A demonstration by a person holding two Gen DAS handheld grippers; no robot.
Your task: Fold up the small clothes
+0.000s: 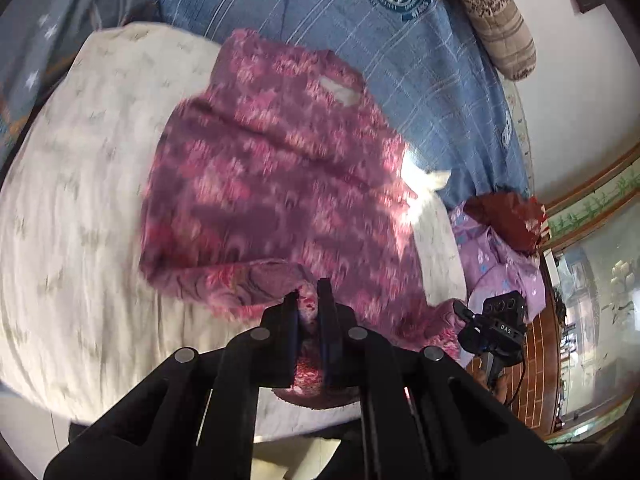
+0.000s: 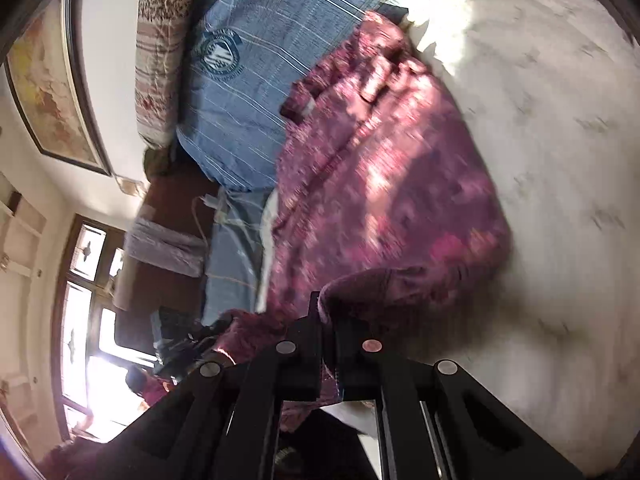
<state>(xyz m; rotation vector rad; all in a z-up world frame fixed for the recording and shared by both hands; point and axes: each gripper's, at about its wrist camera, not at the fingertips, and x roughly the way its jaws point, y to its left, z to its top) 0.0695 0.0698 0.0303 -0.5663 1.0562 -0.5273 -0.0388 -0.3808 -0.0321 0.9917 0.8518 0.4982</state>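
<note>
Lilac garments (image 1: pixel 496 248) in left view only, framed picture (image 2: pixel 48 92) in right view only

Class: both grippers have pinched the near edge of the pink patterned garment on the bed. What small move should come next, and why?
Probably carry the near edge forward over the garment. The left gripper and right gripper each pinch a near corner, and the rest lies spread on the white bedsheet.

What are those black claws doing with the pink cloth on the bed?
A person is folding a small pink flowery garment on a bed with a white sheet. The left claw pinches one near corner of it and the right claw pinches the other. Both are shut on the cloth, with the rest spread toward a blue blanket.
</note>
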